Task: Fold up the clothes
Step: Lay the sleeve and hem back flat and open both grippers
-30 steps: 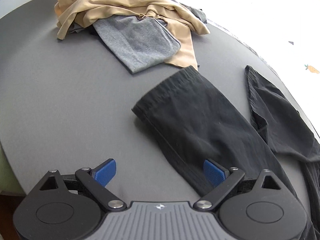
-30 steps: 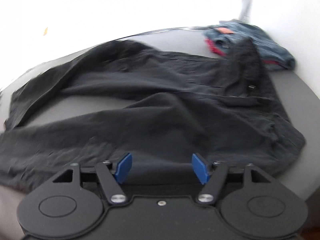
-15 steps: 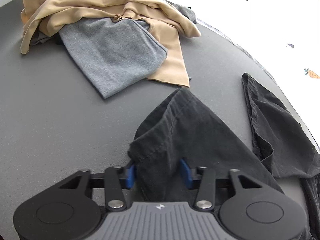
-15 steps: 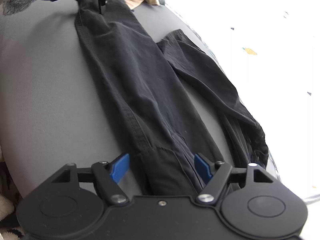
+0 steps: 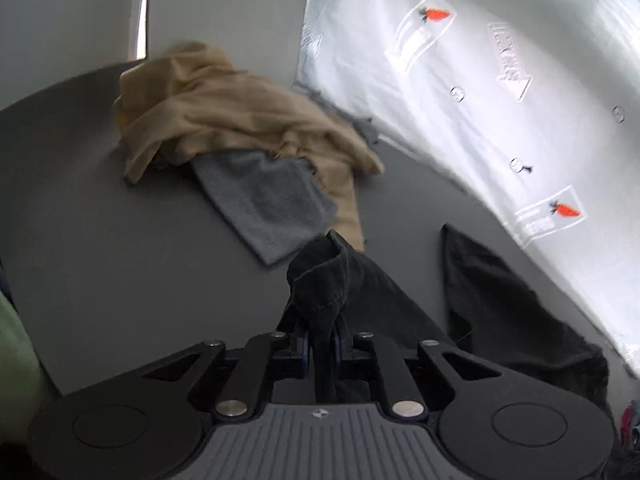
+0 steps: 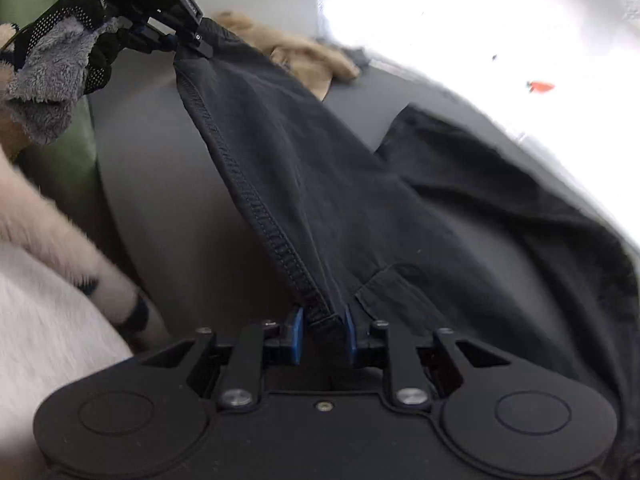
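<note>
In the left wrist view, a grey table (image 5: 100,248) fills the left and centre of the frame. On it, upper left of centre, lies a heap of tan cloth (image 5: 224,112) with a grey garment (image 5: 268,200) spreading out from under its lower edge. At bottom centre the left gripper (image 5: 320,346) is clamped tight on a bunched hem of the black trousers (image 5: 332,280) — the fabric stands up in a crumpled peak just above the blue pads. To the right the other trouser leg (image 5: 508,304) lies flat on the table, apart from the held one, and behind it at upper right hangs a white sheet printed with small carrots (image 5: 480,80).

In the right wrist view, the gloved left hand (image 6: 68,40) appears at upper left, its gripper pinching the far end of the trouser leg. From there the stitched side seam (image 6: 248,192) runs taut and diagonal down to bottom centre, where the right gripper (image 6: 322,334) holds it — its blue pads (image 6: 297,336) sit close on either side of the seam. The rest of the black trousers drapes over the grey table toward the right edge, with tan cloth visible at upper centre
</note>
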